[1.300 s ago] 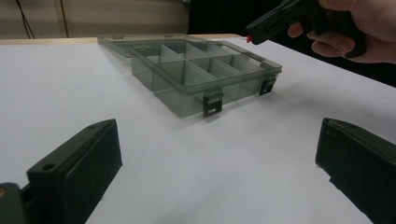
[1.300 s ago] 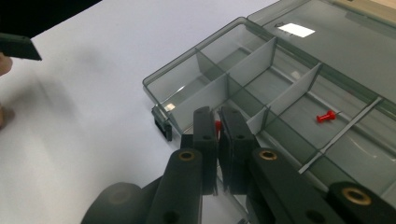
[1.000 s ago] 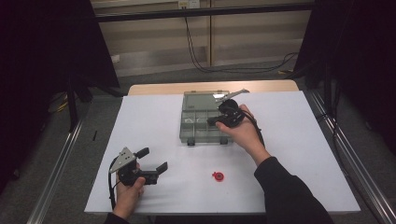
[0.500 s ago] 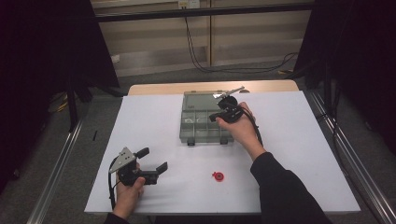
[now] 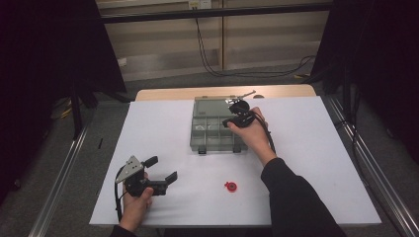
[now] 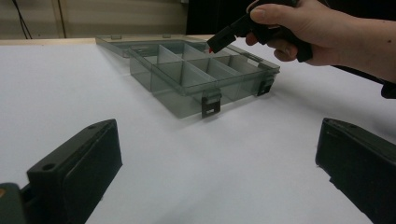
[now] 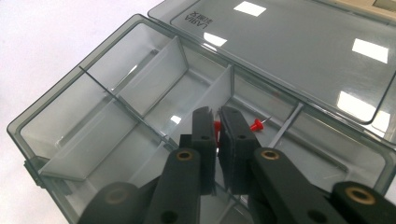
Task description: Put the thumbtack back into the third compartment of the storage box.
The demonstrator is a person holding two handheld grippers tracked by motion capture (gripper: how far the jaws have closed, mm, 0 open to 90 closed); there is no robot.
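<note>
A clear grey compartment box lies open at the back middle of the white table, its lid folded flat behind it. My right gripper hangs over a compartment near the lid, shut on a red pushpin. A second red pushpin lies in that compartment just past the jaw tips. A third red pushpin rests on the table in front of the box. My left gripper stands open at the front left with nothing between its jaws; in the left gripper view the right gripper points down into the box.
The white table sheet spreads wide on both sides of the box. Metal rails run along the table's left and right sides. Cables lie on the floor behind the table.
My right gripper has shifted a little to the left and tipped down toward the box with the pushpin in it. The left gripper has stayed still.
</note>
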